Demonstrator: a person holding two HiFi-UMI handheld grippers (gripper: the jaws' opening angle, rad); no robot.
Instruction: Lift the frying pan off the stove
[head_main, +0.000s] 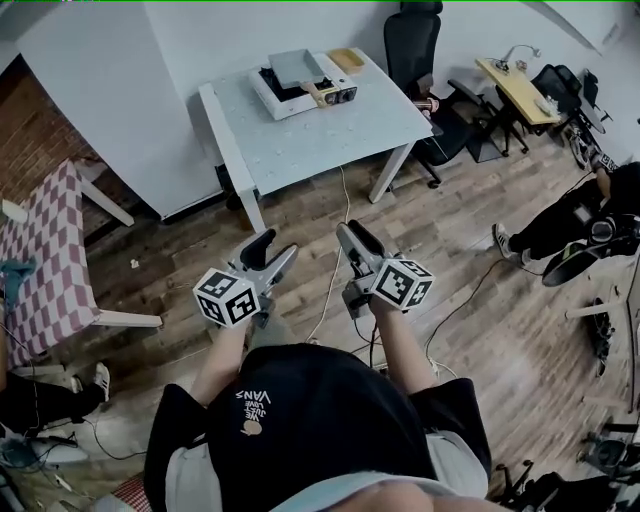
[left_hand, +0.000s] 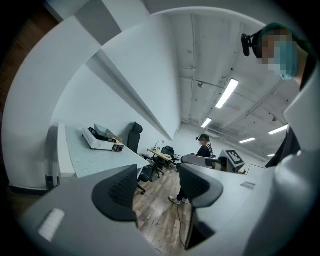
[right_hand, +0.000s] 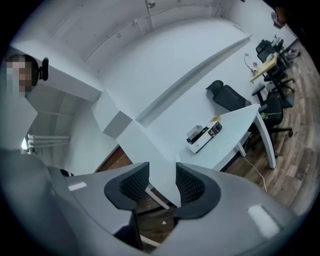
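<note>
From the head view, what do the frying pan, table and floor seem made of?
Frying pan: probably grey matte metal, pale wood-like handle. Table: white, smooth, likely painted or laminate. Floor: brown planks, wood or wood-look.

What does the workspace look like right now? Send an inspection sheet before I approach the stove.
Surface: white table, well ahead of both grippers.
Job's things: frying pan sits on the portable stove, handle toward the near edge.
Clutter: tan flat item beside the stove, unidentifiable.
Grippers: left gripper open, empty; right gripper open, empty; both over the floor.
Cables: white cable trailing across the floor below the table.
Surroundings: checkered table left, office chair behind, seated person right.
</note>
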